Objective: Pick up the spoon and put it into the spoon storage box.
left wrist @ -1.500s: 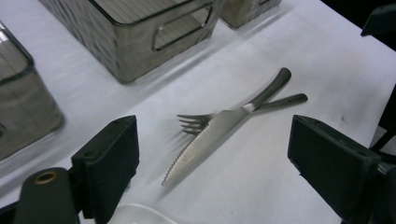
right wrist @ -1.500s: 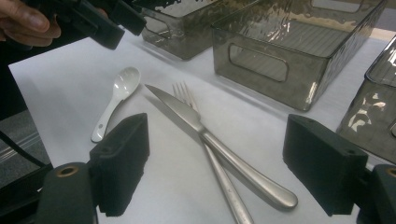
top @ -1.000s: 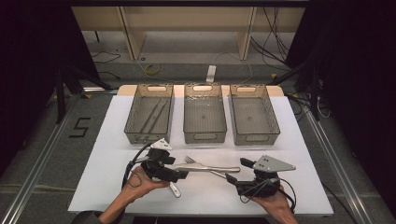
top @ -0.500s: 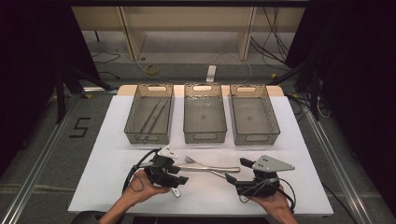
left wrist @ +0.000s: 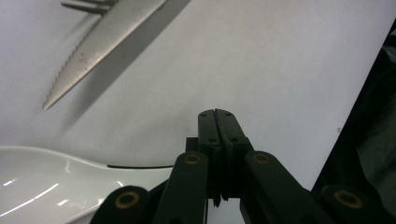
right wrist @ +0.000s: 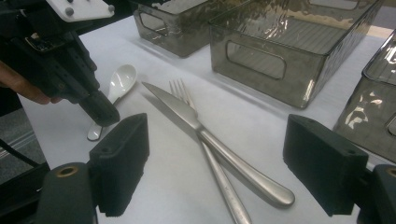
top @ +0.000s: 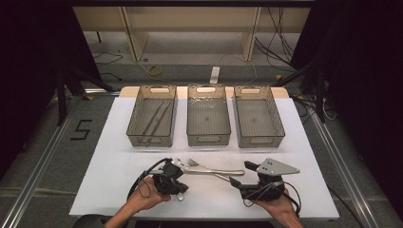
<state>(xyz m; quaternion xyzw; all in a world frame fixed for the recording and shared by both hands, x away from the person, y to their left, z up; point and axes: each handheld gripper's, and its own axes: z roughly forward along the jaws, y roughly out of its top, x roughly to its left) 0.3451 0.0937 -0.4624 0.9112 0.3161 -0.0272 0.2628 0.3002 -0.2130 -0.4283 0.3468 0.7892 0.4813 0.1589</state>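
Cutlery lies on the white bench (top: 109, 156) near its front edge: a knife (right wrist: 210, 135) and a fork (right wrist: 212, 163) crossed over each other at the middle, their handles pointing toward the right side, and a white spoon (right wrist: 114, 88) just to their left. In the left gripper view the knife's serrated blade (left wrist: 98, 42) and the glossy bowl of the spoon show close up on the white surface.

Left hand-held gripper (top: 178, 187), held in the person's left hand (top: 145, 194) at the front edge left of centre, has its jaws pressed together with nothing between them, its tip low over the bench beside the spoon's handle; whether it touches the spoon cannot be told.

Right hand-held gripper (top: 237, 173), held in the right hand (top: 275, 206) at the front edge right of centre, has its jaws spread wide and empty, facing the handles of the knife and fork.

Three smoky transparent bins stand in a row along the far edge: the left bin (top: 130, 128) holds a few thin dark sticks, the middle bin (top: 191, 128) and right bin (top: 280, 128) look bare.
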